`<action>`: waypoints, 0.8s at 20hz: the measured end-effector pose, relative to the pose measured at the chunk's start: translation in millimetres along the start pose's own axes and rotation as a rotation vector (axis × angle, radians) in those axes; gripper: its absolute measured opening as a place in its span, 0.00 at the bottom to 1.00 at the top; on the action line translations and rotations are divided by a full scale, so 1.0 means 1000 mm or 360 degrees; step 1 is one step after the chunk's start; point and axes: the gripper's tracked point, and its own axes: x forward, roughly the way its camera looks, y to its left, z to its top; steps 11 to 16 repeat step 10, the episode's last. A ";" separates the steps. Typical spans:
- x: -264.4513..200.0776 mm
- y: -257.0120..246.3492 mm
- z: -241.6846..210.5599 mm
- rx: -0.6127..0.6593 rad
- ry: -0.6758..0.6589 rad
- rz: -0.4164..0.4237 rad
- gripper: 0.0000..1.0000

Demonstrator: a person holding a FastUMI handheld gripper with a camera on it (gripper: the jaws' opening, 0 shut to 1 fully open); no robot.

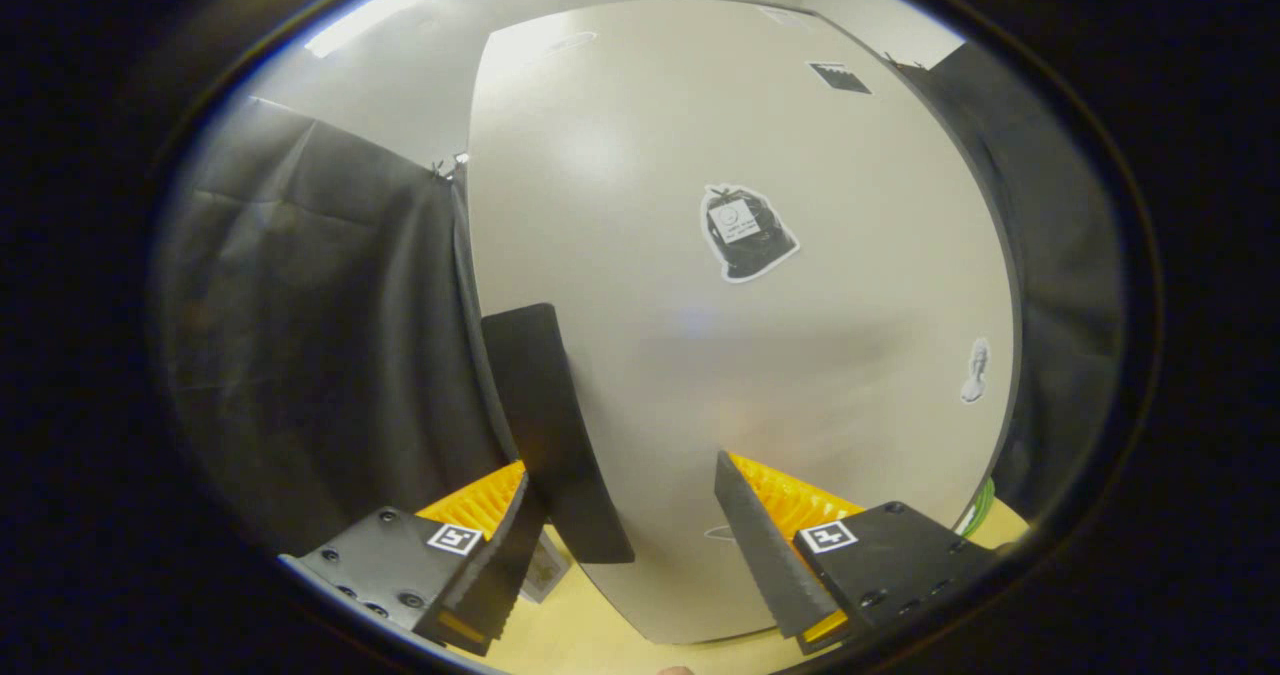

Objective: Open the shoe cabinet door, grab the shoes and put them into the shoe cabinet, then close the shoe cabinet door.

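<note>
Shoe cabinet door (740, 355): pale panel with stickers, just ahead of my tongs (625, 545), which stand spread, grasping nothing. Dark handle (555, 425) beside left finger. I judge: centre handle between fingers, clench squarely.

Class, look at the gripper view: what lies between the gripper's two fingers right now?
In the gripper view the open gripper frames the pale cabinet door; its dark handle sits just inside the left finger, untouched.
</note>
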 end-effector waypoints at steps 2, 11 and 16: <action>-0.001 0.001 0.000 -0.0004 -0.0010 -0.0008 0.99; 0.001 0.002 -0.002 0.0009 -0.0026 -0.0007 0.99; 0.001 0.002 -0.002 0.0009 -0.0026 -0.0007 0.99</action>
